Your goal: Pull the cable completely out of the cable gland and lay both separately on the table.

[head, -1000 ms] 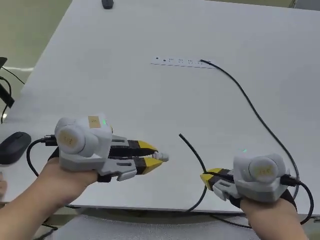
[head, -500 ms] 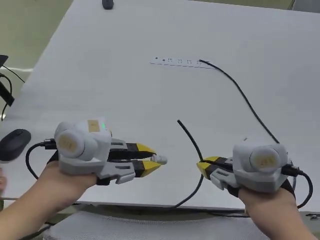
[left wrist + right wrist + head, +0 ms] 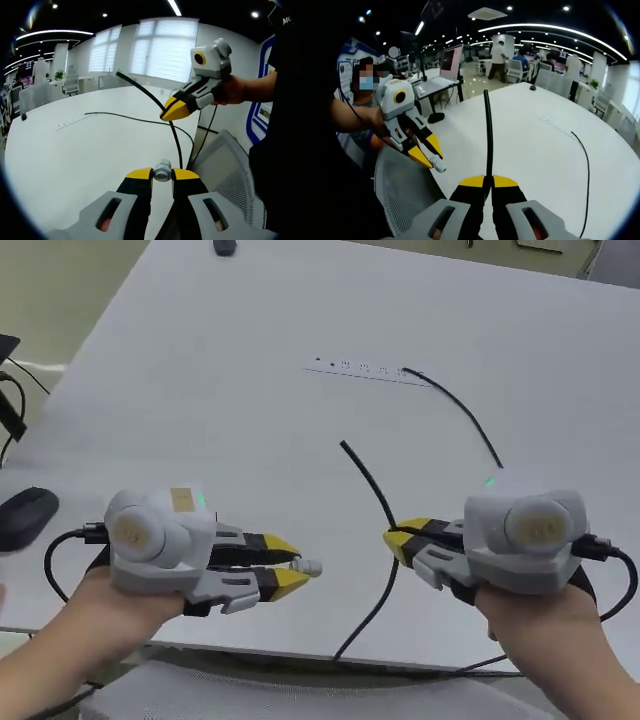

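Note:
My left gripper (image 3: 292, 570) (image 3: 161, 173) is shut on a small grey cable gland (image 3: 309, 567) (image 3: 162, 170) that pokes out past its yellow tips. It hovers over the near table edge. My right gripper (image 3: 397, 537) (image 3: 488, 181) is shut on a black cable (image 3: 367, 476) (image 3: 487, 135). The cable's free end sticks up and away from the tips, and the rest hangs down past the table edge (image 3: 366, 618). Cable and gland are apart, a hand's width between them. From the left gripper view the right gripper (image 3: 172, 109) faces me with the cable (image 3: 141, 90) through it.
On the white table (image 3: 250, 400) a white power strip (image 3: 360, 369) lies far back with its own black cord (image 3: 460, 410) running toward the right. A dark mouse (image 3: 24, 514) sits at the left edge. A small dark object (image 3: 225, 248) rests at the far edge.
My right gripper has risen and drawn the cable up and away from the table; its free end stands higher. The left gripper with the gland has barely moved.

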A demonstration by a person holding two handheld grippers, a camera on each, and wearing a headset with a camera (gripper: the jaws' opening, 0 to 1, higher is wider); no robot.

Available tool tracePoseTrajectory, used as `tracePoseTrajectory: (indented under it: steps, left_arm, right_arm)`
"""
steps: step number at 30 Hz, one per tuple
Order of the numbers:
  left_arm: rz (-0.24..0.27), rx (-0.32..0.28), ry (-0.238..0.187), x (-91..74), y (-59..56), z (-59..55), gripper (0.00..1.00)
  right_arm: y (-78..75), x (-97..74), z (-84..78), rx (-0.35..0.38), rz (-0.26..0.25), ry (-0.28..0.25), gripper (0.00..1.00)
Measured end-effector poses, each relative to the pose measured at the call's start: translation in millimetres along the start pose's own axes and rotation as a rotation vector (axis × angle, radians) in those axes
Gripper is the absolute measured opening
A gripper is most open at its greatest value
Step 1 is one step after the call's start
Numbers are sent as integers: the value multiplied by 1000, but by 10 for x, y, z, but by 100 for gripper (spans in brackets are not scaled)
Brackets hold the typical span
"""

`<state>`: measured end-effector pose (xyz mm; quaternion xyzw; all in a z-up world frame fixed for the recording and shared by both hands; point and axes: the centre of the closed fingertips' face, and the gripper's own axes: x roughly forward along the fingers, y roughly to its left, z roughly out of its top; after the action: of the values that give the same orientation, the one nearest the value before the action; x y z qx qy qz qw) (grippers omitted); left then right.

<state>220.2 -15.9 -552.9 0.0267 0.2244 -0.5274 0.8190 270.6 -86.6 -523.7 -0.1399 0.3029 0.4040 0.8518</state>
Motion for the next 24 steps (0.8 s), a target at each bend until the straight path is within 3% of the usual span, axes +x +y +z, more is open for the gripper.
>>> tracePoseTrajectory:
  steps: [9,14,24]
  left_arm:
    - [16,-13,-14,-100,51,-109,15]
    - [24,-29,-20,-148,90,-179,16]
    - [41,-50,-16,-208,171,-378,16]
  right_arm:
    - [-110,140,321,-77,0,14,0]
    - [-108,318,380,-147,20,74,0]
    - [-31,718,574,-241,42,133,0]
